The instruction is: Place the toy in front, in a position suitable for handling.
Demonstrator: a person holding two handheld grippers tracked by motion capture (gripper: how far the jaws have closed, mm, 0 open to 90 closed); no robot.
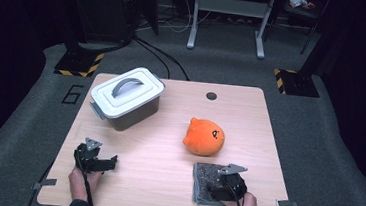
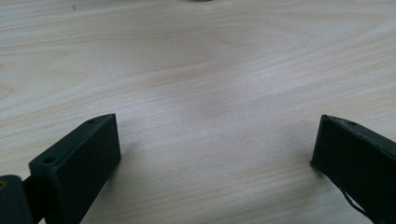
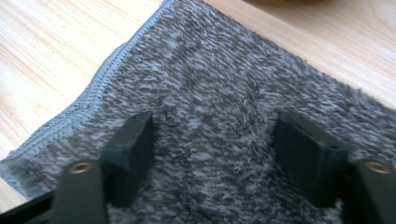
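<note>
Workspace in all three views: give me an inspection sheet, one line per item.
Surface: wooden table, bare between things.
Job's things: grey cloth, folded, at the near right edge.
Clutter: orange plush; lidded box, closed.
Grippers: left hand-held gripper open over bare wood; right hand-held gripper open, jaws down on the cloth.
Cables: several on the floor beyond the table.
Surroundings: grey carpet, white stand.

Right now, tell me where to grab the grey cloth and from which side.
Pinch the grey cloth at its stitched left hem, coming from above. It lies flat on the table, and the open right hand-held gripper already straddles its pile.
</note>
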